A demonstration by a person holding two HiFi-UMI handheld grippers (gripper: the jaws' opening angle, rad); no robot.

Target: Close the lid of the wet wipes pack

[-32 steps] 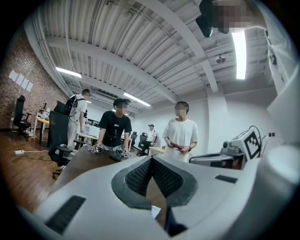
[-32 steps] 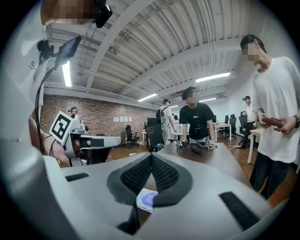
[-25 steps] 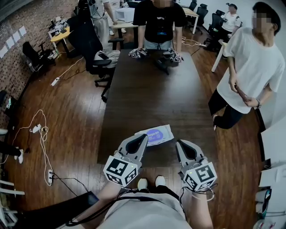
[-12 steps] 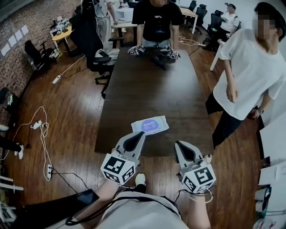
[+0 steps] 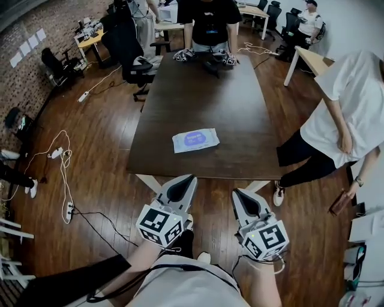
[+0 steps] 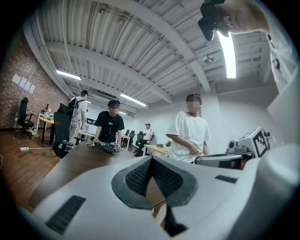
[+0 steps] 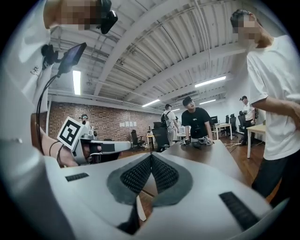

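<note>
Dark wood table [image 5: 198, 90] carries 1 pale pack [image 5: 195, 140]. It lies flat near the table's near edge, a little left of the centre line. A purple oval shows on the pack's top. Whether the lid stands raised or flat cannot be made out.

Left gripper [image 5: 186, 181]: jaws together, ribbed pads [image 6: 136, 176] meeting, nothing between them. Right gripper [image 5: 239, 195]: jaws likewise together and empty. Both hang off the table, over the floor just short of its near edge, pointing toward its far end.

Governing relation: the pack lies ahead of both grippers, beyond the near edge. Its long axis runs across the table's width, slightly skewed. The left gripper sits almost in line with the pack, while the right is offset toward the table's right side.

Judgement: the left is the nearer tool. Both are well apart from the pack, so an approach over the near edge comes first.

1 bystander [image 5: 345, 102] stands at the table's right side, and 1 person in black [image 5: 210, 18] at its far end.
</note>
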